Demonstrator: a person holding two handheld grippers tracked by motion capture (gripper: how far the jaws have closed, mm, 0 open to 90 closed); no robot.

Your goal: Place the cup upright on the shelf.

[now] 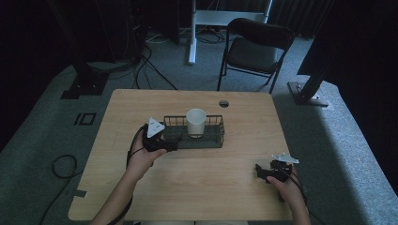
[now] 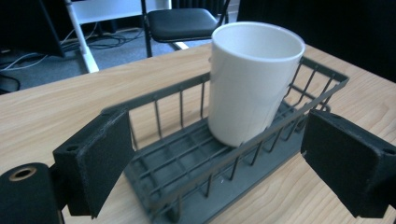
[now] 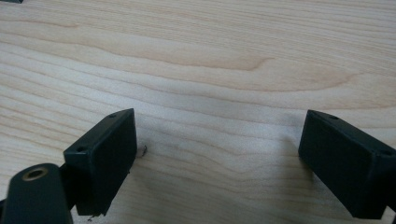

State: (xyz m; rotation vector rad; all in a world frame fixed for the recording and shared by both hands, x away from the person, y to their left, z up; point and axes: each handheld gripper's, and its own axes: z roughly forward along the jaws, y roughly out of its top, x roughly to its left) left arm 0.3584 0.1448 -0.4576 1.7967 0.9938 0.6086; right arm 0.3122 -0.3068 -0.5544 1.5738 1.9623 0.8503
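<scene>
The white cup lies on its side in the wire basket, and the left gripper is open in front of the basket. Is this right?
Not quite. The cup stands upright in the basket, mouth up, as the left gripper view shows. The rest holds: the left gripper is open in front of the basket, nothing between its fingers.

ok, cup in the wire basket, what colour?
Plain white cup; clearest in the left gripper view.

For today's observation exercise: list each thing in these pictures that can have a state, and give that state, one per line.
White cup: upright, empty, standing inside the basket.
Wire basket: flat on the table, holding the cup, its end between the left jaws, not gripped.
Left gripper: open.
Right gripper: open, nothing between its jaws, above bare table.
Folding chair: unfolded, unoccupied.
</scene>
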